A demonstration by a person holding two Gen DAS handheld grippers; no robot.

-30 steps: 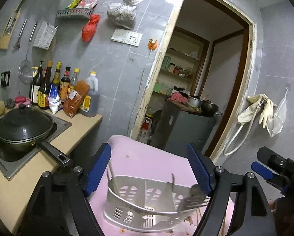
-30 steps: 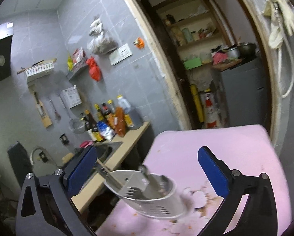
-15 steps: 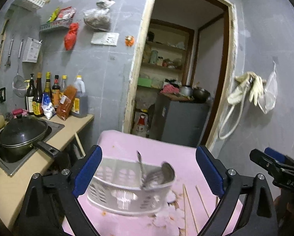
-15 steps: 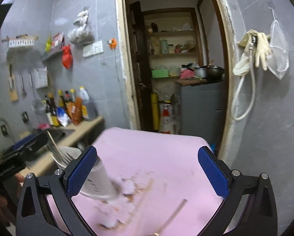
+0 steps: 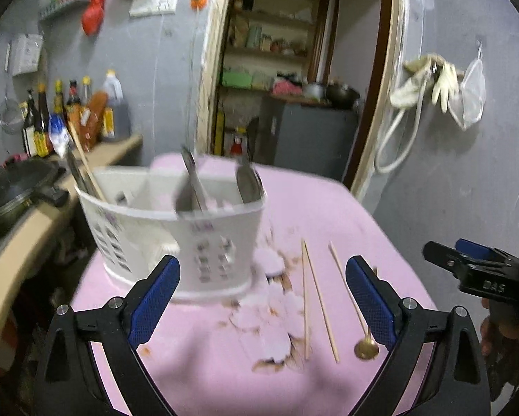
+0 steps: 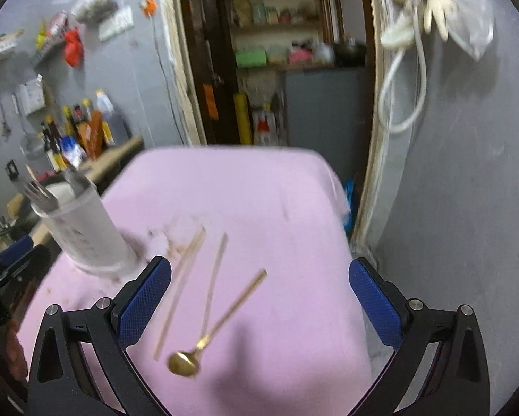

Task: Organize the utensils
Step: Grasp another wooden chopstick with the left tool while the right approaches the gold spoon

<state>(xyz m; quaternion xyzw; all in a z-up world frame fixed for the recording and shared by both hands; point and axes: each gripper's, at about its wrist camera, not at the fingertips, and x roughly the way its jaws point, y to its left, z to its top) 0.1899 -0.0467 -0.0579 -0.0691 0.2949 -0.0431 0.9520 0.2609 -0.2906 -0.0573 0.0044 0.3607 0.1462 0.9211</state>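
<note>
The desk [image 5: 329,215], covered in pink, now fills the lower part of both views, because both hands have come down toward it. The white utensil holder [image 5: 176,235], which was in the air a second ago, now stands on the desk at the left with spoons and a fork in it. The left hand-held gripper [image 5: 259,298] is released and empty, and the right hand-held gripper [image 6: 259,305] is spread wide too. Loose chopsticks [image 6: 179,291] and a small gold spoon [image 6: 185,362] lie between its fingers, probably next to collect.
</note>
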